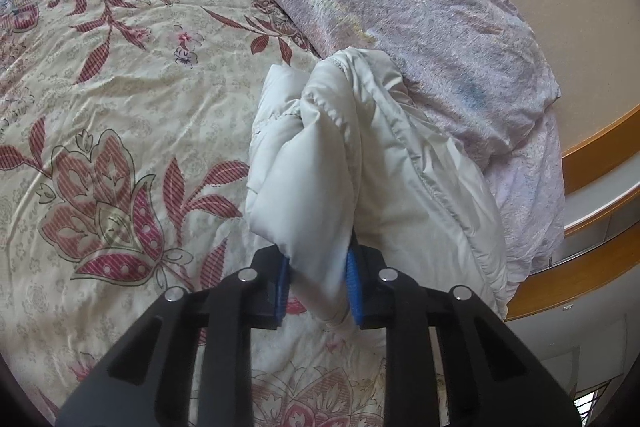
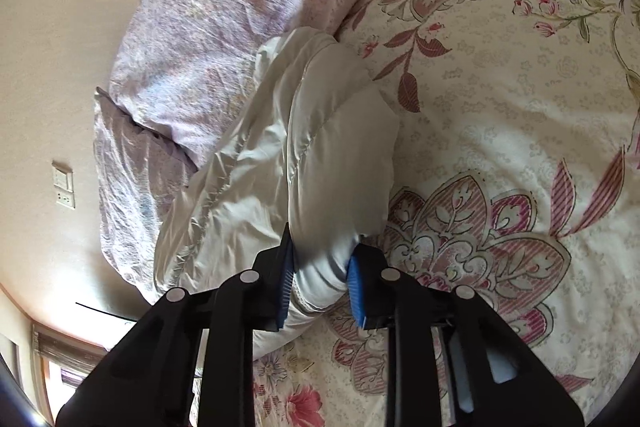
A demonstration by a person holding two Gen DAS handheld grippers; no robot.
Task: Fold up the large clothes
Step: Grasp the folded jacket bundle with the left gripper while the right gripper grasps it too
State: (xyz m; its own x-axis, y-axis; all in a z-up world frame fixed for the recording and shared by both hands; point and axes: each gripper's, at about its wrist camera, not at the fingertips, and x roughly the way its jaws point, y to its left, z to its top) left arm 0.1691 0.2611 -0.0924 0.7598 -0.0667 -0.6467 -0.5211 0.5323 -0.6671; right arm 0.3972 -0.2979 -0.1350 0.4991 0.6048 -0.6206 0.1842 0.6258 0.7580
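Jaws of the left gripper (image 1: 318, 285) and right gripper (image 2: 320, 287) clench the white padded jacket (image 1: 340, 163) at lower centre. Gripping two edges likely readies a fold over the bed (image 1: 120, 87).

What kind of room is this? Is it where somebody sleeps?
Most likely a bedroom. A big bed with a flowery bedspread fills the view, a pale purple quilt is heaped at its edge, and a wooden headboard stands against the wall.
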